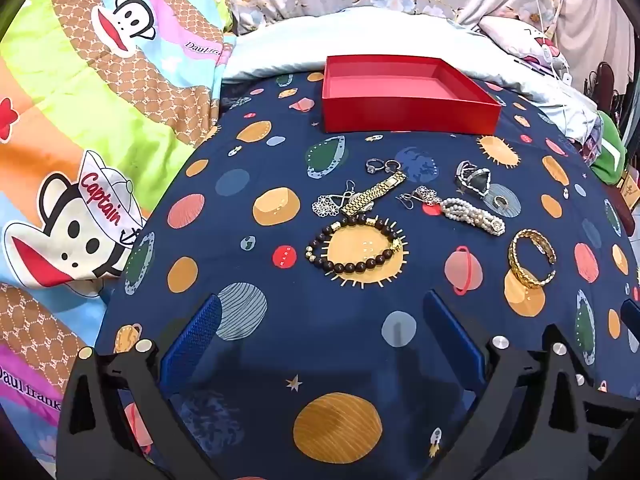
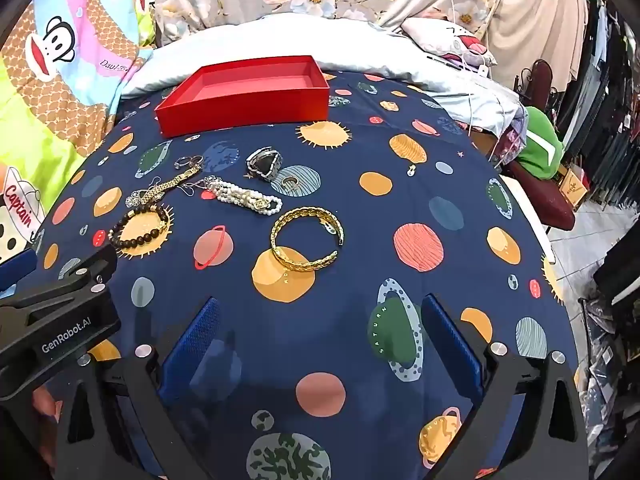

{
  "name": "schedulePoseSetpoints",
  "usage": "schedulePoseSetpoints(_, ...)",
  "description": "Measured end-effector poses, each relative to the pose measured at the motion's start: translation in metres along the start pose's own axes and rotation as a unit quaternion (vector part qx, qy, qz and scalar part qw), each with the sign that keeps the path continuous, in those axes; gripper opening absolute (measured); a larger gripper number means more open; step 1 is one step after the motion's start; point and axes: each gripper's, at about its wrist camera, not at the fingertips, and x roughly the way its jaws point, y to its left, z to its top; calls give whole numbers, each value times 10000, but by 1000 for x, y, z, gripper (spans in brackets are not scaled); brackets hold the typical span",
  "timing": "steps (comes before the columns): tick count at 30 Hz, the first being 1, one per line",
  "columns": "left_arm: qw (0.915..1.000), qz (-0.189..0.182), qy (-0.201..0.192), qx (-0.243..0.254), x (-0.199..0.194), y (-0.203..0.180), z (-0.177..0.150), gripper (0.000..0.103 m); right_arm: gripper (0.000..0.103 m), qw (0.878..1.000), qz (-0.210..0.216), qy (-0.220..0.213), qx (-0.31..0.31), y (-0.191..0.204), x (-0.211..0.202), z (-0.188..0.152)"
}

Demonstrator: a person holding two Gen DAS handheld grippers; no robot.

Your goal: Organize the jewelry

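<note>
An empty red box [image 1: 408, 112] [image 2: 244, 100] stands at the far side of the navy planet-print sheet. In front of it lies jewelry: a dark bead bracelet [image 1: 354, 246] [image 2: 138, 226], a gold watch band [image 1: 374, 194] [image 2: 170, 186], a pearl bracelet [image 1: 472, 216] [image 2: 248, 198], a gold cuff bangle [image 1: 532, 258] [image 2: 306, 238], a black-and-silver piece [image 1: 474, 178] [image 2: 264, 164] and small silver rings [image 1: 378, 165]. My left gripper [image 1: 320, 328] is open and empty, short of the bead bracelet. My right gripper [image 2: 320, 328] is open and empty, short of the gold cuff.
A cartoon monkey quilt [image 1: 80, 140] lies to the left. A white pillow [image 1: 360, 44] sits behind the box. The bed edge drops off on the right, with a green cushion [image 2: 540, 152] on a chair and hanging clothes [image 2: 608, 100] beyond.
</note>
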Motion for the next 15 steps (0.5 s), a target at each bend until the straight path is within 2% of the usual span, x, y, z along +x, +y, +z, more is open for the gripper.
schedulePoseSetpoints(7,10000,54,4,7,-2,9,-3,98,98,9998,-52,-135,97,-5,-5,2)
schedulePoseSetpoints(10,10000,9,10,-22,-4,14,-4,98,98,9999,-3,-60,103,-7,-5,2)
schedulePoseSetpoints(15,10000,37,36,53,-3,3,-1,98,98,10000,18,-75,62,-4,-7,0)
